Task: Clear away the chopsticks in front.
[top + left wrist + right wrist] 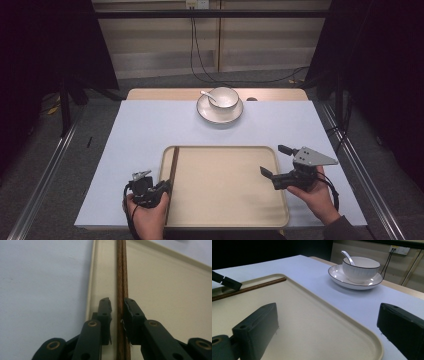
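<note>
chopsticks (173,172) in tray (230,220) (left edge) | bowl (223,97) on plate (220,114) behind

A beige tray (230,200) is laid on the near part of a table covered in pale blue (145,125). A pair of brown chopsticks (172,175) is set lengthwise just inside the tray's left rim. Beyond the tray's far edge, well apart from it, a white plate (220,113) is placed, and a white bowl (223,97) is stood on it. A white spoon (207,94) is leaned in the bowl.
</note>
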The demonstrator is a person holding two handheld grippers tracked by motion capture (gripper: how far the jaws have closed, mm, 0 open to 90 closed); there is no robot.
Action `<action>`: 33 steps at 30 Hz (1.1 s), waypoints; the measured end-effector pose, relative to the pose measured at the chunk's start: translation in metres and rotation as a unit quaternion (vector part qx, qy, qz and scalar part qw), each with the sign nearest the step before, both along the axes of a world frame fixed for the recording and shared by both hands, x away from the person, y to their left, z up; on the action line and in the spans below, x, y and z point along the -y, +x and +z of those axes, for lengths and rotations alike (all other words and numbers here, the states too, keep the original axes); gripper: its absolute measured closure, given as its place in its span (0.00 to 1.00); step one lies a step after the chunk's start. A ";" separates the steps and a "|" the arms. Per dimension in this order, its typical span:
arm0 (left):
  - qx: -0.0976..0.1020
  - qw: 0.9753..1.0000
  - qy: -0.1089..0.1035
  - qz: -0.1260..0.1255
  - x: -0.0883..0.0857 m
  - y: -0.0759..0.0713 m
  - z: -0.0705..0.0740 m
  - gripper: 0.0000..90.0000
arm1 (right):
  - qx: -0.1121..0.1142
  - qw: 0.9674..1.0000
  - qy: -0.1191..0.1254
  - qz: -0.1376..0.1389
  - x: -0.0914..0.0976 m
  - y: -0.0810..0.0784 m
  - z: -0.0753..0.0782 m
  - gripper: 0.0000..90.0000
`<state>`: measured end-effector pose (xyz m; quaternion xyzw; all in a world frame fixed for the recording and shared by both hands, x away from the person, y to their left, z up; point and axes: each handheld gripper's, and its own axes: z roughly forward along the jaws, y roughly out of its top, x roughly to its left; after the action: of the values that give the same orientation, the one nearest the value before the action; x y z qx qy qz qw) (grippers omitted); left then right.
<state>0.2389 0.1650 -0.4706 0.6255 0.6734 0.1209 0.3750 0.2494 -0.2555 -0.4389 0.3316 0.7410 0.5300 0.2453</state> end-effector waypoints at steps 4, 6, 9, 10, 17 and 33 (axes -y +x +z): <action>0.006 1.000 0.006 -0.008 0.003 0.003 0.004 0.79 | -0.001 1.000 0.006 -0.001 -0.001 0.001 0.001 0.03; 0.012 1.000 0.003 -0.012 0.002 0.006 0.009 0.77 | 0.002 1.000 0.003 -0.004 0.000 0.002 0.000 0.03; 0.024 0.999 0.013 -0.020 0.002 0.010 0.017 0.72 | 0.002 1.000 0.002 -0.002 0.000 0.002 0.001 0.03; 0.027 0.999 0.012 -0.021 0.003 0.013 0.020 0.70 | 0.000 1.000 0.002 -0.004 0.000 0.002 0.001 0.03; 0.054 0.997 0.023 -0.047 0.010 0.028 0.040 0.63 | 0.001 1.000 0.003 -0.007 0.003 0.002 0.001 0.03; 0.145 0.984 0.000 -0.105 0.008 0.057 0.074 0.36 | 0.002 1.000 -0.001 -0.011 0.003 0.000 0.001 0.03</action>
<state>0.2958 0.1570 -0.3965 0.6688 0.5422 0.1699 0.4794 0.2496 -0.2583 -0.4379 0.3387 0.7372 0.5274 0.2525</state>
